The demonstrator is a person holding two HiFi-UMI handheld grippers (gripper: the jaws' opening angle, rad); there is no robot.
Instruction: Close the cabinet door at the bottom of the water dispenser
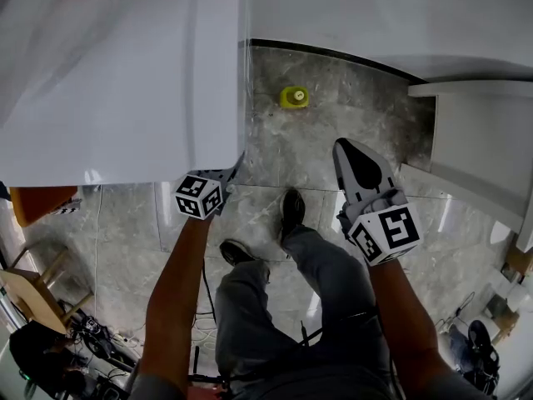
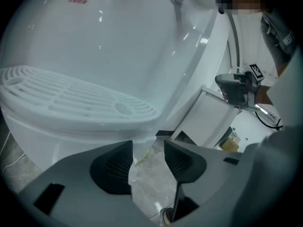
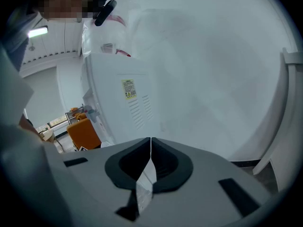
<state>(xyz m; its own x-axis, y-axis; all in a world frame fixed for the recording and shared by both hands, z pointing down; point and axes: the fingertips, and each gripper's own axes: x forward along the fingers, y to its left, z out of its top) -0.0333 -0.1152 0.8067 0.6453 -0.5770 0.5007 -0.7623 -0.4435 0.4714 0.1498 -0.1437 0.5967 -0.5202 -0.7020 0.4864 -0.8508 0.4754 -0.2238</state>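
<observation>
The white water dispenser point(image 1: 117, 65) fills the upper left of the head view. In the left gripper view its ribbed drip tray point(image 2: 71, 96) juts out close ahead, with the dispenser's white lower front point(image 2: 57, 143) under it. I cannot make out the cabinet door. My left gripper point(image 2: 147, 148) is open just below the tray, with only floor showing between its pads. In the head view the left gripper point(image 1: 223, 177) is tucked against the dispenser's edge. My right gripper point(image 3: 150, 143) is shut on nothing and hovers over the floor to the right point(image 1: 348, 148).
A small yellow object point(image 1: 294, 97) lies on the marble floor by the wall. A white cabinet point(image 1: 475, 140) stands at the right, seen as a white panel point(image 2: 208, 119). The person's legs and shoes point(image 1: 291, 211) are below. An orange chair point(image 3: 83, 131) stands beside a labelled white appliance point(image 3: 130, 103).
</observation>
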